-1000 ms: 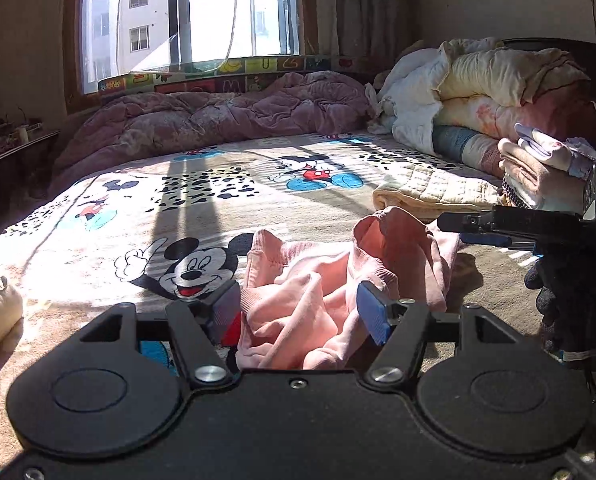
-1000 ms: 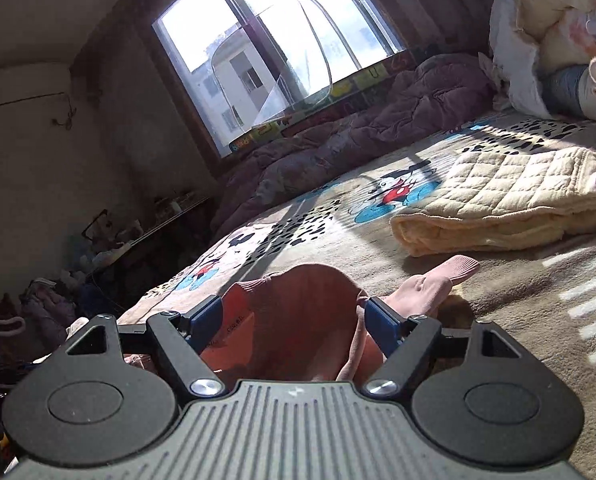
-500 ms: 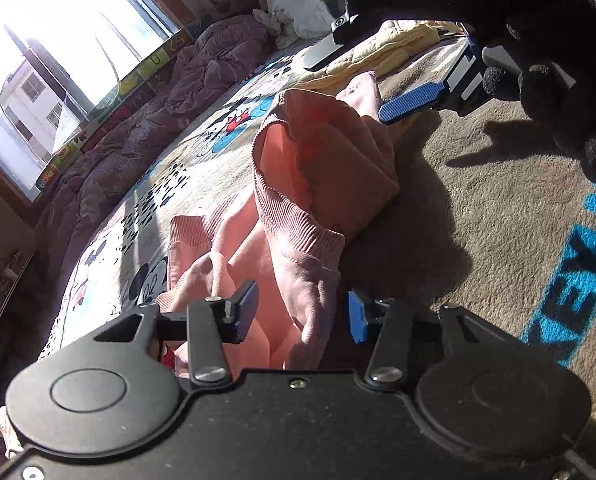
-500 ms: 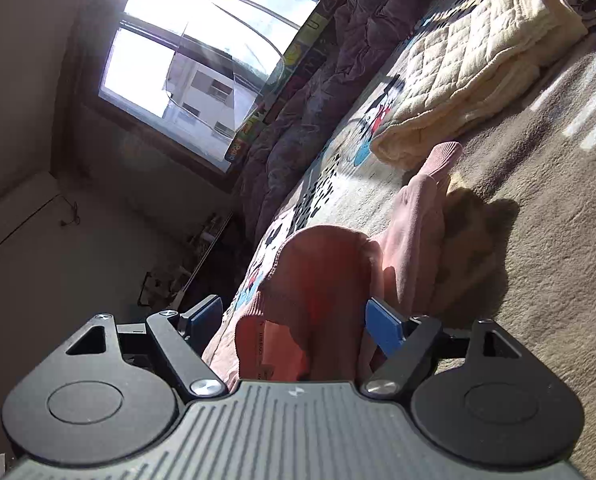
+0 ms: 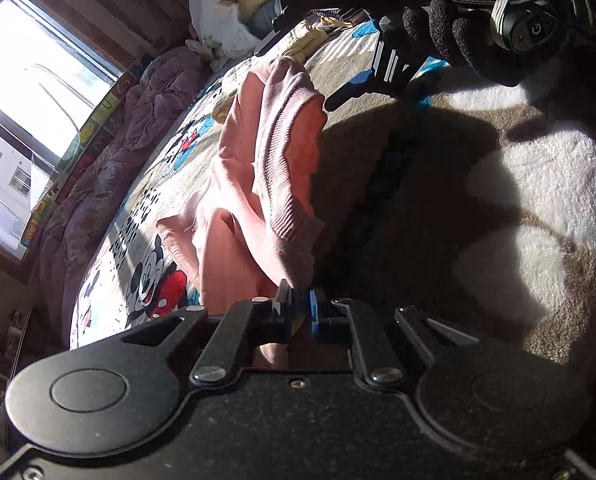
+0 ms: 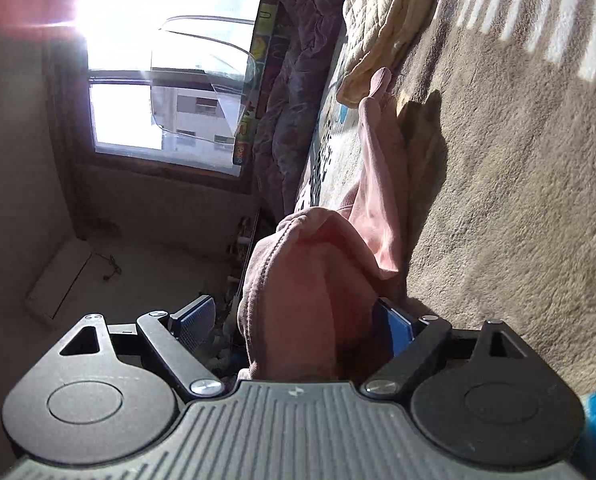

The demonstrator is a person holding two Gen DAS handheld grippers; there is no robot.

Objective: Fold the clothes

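Lying bunched on the cartoon-print bed blanket (image 5: pixel 145 216): one pink ribbed-knit garment (image 5: pixel 265 168), creased. Left gripper (image 5: pixel 301 312) fingers pinched on its ribbed hem; right gripper (image 6: pixel 293 328) fingers wide, a fold between them.

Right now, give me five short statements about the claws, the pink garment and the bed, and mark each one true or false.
1. The left claw is shut on the pink garment's ribbed hem. True.
2. The right claw is clamped shut. False: its pads stand apart, with pink fabric bunched between them.
3. The pink garment lies neatly folded. False: it is crumpled and partly lifted.
4. A folded yellow quilted blanket lies beyond the garment. True.
5. The bed cover is plain white. False: it carries a cartoon mouse print.
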